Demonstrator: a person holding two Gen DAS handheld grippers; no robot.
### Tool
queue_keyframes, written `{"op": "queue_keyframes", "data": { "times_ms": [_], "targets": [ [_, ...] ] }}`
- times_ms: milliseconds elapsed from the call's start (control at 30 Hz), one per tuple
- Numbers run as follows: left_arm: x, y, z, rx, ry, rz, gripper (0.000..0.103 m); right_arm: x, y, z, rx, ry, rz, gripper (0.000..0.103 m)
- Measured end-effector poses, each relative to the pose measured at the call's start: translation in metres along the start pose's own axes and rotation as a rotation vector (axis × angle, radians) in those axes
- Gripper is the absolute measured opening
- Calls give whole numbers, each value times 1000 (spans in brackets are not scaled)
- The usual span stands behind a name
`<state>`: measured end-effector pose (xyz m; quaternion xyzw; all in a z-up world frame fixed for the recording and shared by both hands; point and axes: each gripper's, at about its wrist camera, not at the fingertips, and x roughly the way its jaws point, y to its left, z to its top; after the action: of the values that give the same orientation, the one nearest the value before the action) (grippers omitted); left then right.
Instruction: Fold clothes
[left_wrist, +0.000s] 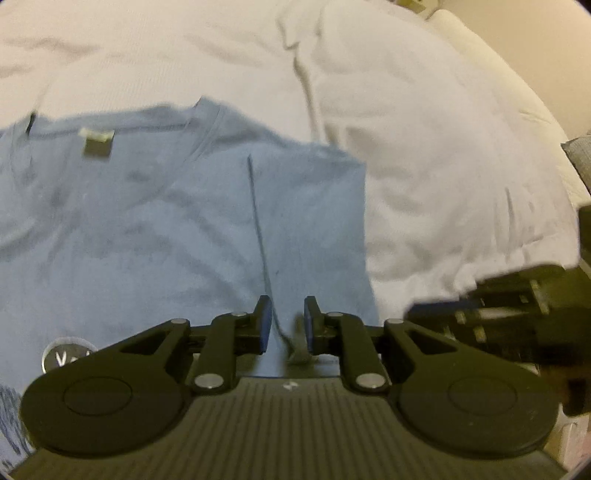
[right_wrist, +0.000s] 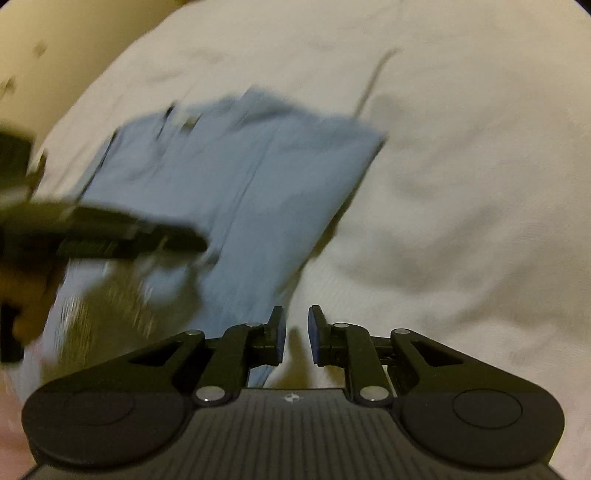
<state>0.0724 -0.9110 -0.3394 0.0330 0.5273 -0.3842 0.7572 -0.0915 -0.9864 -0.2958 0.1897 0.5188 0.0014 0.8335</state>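
T-shirt (left_wrist: 177, 221): blue, spread flat on a white bedsheet (left_wrist: 443, 166), filling the 9 o'clock half of the left wrist view; neckline at 11 o'clock, right-hand side folded inward to a straight vertical edge running toward 3 o'clock.
Neck label (left_wrist: 96, 142): small, pale over dark, just inside the collar at 10 o'clock.
Seam line (left_wrist: 260, 236): thin dark stripe down the folded panel, ending between the left fingers.
Print (left_wrist: 64, 356): round pale mark with lettering at 8 o'clock, partly hidden behind the gripper body; too blurred to read.
Shirt in right wrist view (right_wrist: 236, 177): same blue cloth, motion-blurred, stretching from 6 o'clock up toward 11 o'clock, one corner pointing to 1 o'clock.
Left gripper (left_wrist: 287, 325): hovering over the lower edge of the folded panel, jaws parted with a narrow gap, blue pads facing each other; a small dangling bit of cloth between them, not visibly pinched.
Right gripper (right_wrist: 296, 334): jaws likewise parted, nothing held; left finger over the shirt's edge, right finger over bare sheet.
Other gripper seen crosswise: right gripper (left_wrist: 509, 314) as a blurred black shape at 3 o'clock in the left wrist view; left gripper (right_wrist: 110, 232) as a blurred black bar at 9 o'clock in the right wrist view, above the cloth.
Bedsheet in right wrist view (right_wrist: 461, 184): white, softly creased, surrounding the shirt from 12 through 4 o'clock.
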Motion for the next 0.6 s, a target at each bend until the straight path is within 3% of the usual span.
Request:
{"op": "queue_keyframes", "data": {
  "times_ms": [100,300,367,400,433,600],
  "targets": [
    [8,-11,5,64,-3,-36,14,7,-11,30,46,-79,4,39],
    [38,-35,-15,151,45,-58,14,39,-42,70,172,-140,11,42],
    [42,-35,-18,137,46,-53,15,45,-49,77,215,-137,62,32],
    [42,-34,-18,123,41,-60,15,47,-53,79,230,-132,84,13],
    [42,-33,-16,116,37,-67,15,45,-55,83,233,-134,84,3],
    [47,-31,-11,111,33,-82,16,39,-61,98,181,-162,28,2]
  ]
}}
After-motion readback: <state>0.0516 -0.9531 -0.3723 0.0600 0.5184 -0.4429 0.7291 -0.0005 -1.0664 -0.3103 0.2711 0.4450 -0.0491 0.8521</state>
